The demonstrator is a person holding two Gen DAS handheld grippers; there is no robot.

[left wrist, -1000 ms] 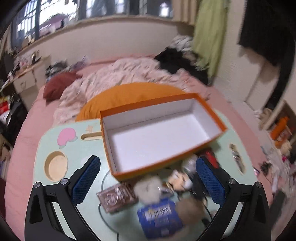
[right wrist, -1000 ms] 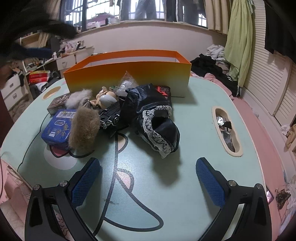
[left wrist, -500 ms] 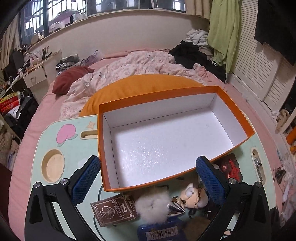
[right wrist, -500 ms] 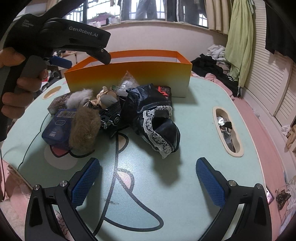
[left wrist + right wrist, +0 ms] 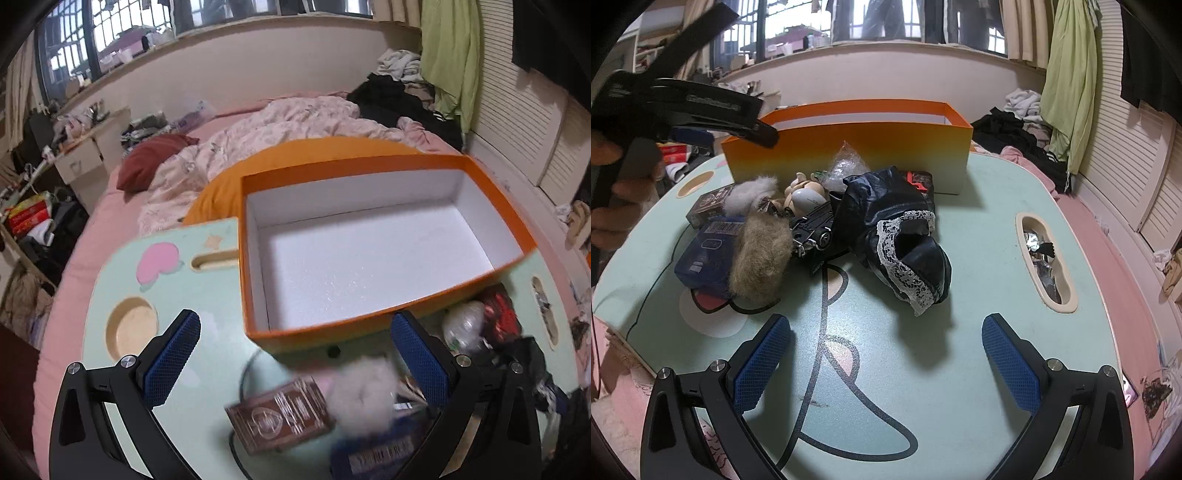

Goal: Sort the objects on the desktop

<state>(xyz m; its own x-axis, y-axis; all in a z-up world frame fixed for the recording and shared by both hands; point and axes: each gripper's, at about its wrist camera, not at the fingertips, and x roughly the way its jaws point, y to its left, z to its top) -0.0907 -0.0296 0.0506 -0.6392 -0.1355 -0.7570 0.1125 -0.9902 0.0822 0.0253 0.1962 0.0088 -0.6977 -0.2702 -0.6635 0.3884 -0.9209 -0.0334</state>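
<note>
An empty orange box (image 5: pixel 369 243) with a white inside stands on the mint green table (image 5: pixel 110 369); from the right wrist I see its orange front wall (image 5: pixel 849 151). In front of it lies a pile: a brown card box (image 5: pixel 280 417), a white fur ball (image 5: pixel 365 395), a blue tin (image 5: pixel 701 254), a tan fur puff (image 5: pixel 757 258), a small doll (image 5: pixel 805 195), a black toy car (image 5: pixel 816 229) and a black lace-trimmed cloth (image 5: pixel 901 225). My left gripper (image 5: pixel 295 362) hovers open above the pile. My right gripper (image 5: pixel 886 362) stays open over bare table, nearer than the cloth.
A round cup recess (image 5: pixel 131 328) and a slot (image 5: pixel 214 262) are cut into the table's left side. A long recess (image 5: pixel 1043 258) at the right holds foil scraps. Behind the table lies a bed with a rumpled blanket (image 5: pixel 280 133) and an orange cushion (image 5: pixel 295 158).
My left gripper has swung left and lowered; the box has slid right in its view, and the pile is blurred. The right gripper has not moved.
</note>
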